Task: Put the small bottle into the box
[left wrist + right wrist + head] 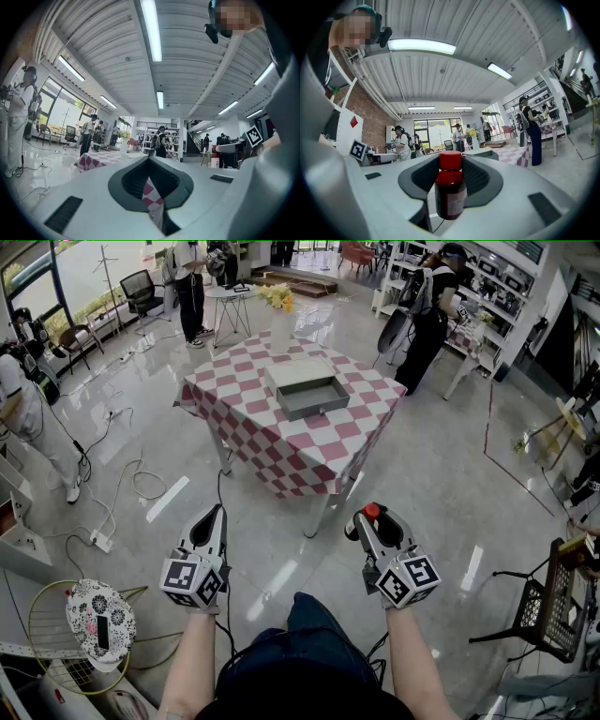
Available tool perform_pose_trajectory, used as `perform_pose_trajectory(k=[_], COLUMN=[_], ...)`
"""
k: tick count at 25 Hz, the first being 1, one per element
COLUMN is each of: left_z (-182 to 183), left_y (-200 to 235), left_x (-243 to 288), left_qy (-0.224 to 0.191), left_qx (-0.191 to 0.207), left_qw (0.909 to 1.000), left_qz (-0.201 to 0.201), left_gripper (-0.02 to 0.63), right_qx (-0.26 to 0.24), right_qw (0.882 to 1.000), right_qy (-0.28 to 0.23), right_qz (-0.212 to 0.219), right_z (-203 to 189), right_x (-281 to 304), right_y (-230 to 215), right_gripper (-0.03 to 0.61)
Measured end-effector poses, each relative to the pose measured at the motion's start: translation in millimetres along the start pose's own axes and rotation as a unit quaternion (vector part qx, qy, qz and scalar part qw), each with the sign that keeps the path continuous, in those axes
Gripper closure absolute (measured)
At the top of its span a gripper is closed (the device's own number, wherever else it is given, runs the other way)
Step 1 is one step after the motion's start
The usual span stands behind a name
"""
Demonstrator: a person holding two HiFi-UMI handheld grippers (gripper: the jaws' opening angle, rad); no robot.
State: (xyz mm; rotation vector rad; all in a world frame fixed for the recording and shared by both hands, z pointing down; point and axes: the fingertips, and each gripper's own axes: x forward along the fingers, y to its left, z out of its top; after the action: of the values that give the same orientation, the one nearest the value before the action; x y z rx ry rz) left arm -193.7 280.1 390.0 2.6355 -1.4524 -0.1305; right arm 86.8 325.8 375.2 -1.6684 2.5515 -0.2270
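Observation:
A small dark bottle (363,519) with a red cap stands upright between the jaws of my right gripper (367,518), which is shut on it. In the right gripper view the bottle (450,197) fills the gap of the right gripper (451,187). My left gripper (217,516) is level beside it, shut and holding nothing; in its own view the left gripper (153,190) shows only a thin slit. Ahead, well beyond both grippers, an open grey box (314,397) sits on the table (281,442) with the red-and-white checked cloth. The box (488,153) also shows far off.
A white vase with flowers (279,324) stands at the table's far edge. Cables (122,493) lie on the floor at the left. A patterned round object (98,615) is at my lower left, a black wire chair (539,615) at my right. Several people stand around the room.

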Motion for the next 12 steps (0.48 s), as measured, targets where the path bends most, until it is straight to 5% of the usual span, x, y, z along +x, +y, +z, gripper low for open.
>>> perform_pose_trajectory(k=[12], left_z=[-19], left_y=[16], left_x=[17], left_qy=[0.014], left_qx=[0.0], left_qw=[0.9999], left_qz=[0.003], left_gripper=[0.612], right_qx=[0.031], right_qw=[0.999], right_qy=[0.001], right_qz=[0.007], right_z=[-17], right_x=[30], right_y=[-7], right_gripper=[0.426])
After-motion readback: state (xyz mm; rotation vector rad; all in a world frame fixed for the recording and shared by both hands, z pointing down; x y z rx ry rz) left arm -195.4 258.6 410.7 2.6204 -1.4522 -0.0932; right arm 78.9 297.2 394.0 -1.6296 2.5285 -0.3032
